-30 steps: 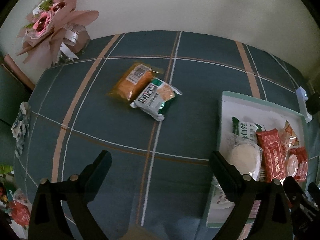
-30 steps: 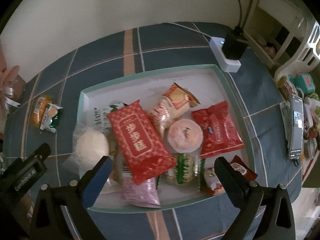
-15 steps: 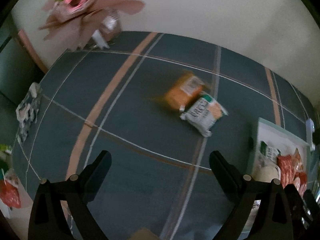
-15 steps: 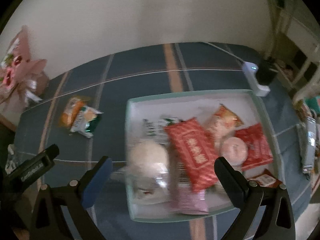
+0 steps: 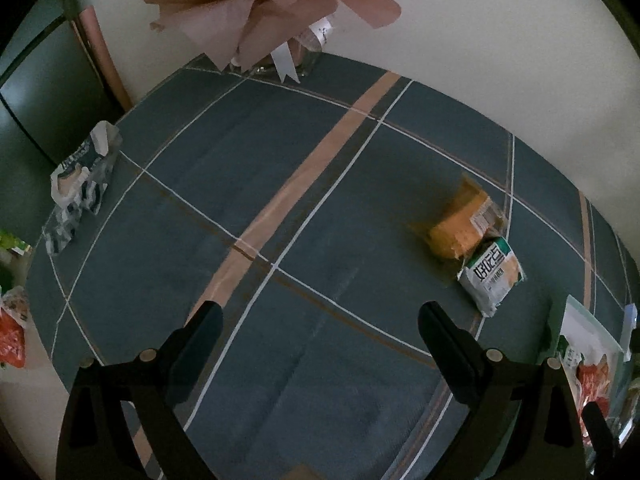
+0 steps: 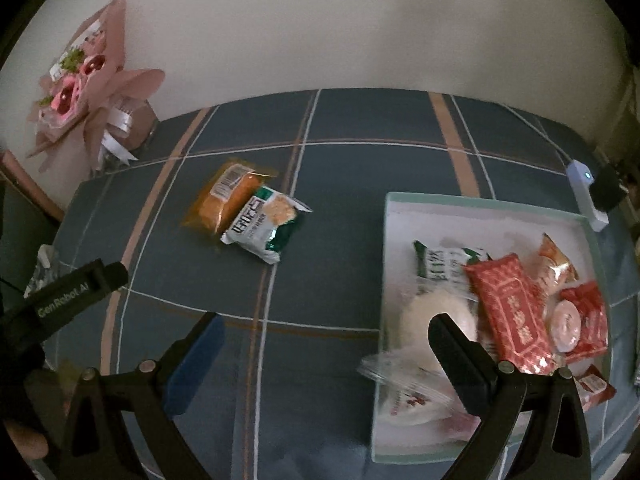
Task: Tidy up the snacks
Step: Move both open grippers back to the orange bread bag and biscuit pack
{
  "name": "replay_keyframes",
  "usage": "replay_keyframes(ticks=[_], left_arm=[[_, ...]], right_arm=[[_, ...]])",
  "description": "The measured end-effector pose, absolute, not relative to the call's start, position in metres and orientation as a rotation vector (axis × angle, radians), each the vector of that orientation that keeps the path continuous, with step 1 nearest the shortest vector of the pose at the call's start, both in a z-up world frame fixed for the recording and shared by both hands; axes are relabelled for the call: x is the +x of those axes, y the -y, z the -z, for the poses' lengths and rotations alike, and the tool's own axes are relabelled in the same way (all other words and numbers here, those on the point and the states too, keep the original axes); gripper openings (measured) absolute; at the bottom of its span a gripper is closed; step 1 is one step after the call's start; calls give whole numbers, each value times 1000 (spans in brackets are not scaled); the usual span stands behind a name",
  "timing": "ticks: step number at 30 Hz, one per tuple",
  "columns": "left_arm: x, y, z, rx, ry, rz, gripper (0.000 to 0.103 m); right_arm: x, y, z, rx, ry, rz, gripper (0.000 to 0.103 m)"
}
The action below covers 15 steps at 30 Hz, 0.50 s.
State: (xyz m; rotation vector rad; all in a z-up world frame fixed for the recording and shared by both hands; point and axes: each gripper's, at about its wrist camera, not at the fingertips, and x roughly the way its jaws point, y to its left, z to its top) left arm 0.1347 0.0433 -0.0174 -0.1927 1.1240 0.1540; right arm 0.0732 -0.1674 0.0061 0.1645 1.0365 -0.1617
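An orange snack pack (image 6: pixel 226 200) and a white-and-green snack pack (image 6: pixel 267 225) lie touching on the blue checked tablecloth; both also show in the left wrist view, the orange pack (image 5: pixel 463 227) and the white-and-green pack (image 5: pixel 493 276). A white tray with a green rim (image 6: pixel 404 212) at the right holds several snacks, among them a red packet (image 6: pixel 510 314) and a round white bun (image 6: pixel 434 314). My left gripper (image 5: pixel 318 334) is open and empty over bare cloth, left of the two packs. My right gripper (image 6: pixel 324 340) is open and empty, hovering near the tray's left edge.
A pink paper-wrapped flower bouquet (image 5: pixel 272 8) stands at the back by the wall. A crumpled white-and-dark wrapper (image 5: pixel 80 172) lies at the table's left edge. A white power strip with a black plug (image 6: pixel 588 192) lies behind the tray. The left gripper's body (image 6: pixel 60 300) shows at the left.
Both views have swung left. The two loose packs moved to the right in the left wrist view; the tray slid to the right in the right wrist view. Both grippers stay open.
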Motion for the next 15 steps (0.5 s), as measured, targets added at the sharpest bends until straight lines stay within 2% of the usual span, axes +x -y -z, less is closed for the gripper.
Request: replay_keyframes(ticks=[15], left_arm=[[157, -43, 27, -241, -1110, -74, 98]], right_arm=[[108, 159, 10, 145, -1023, 174, 103]])
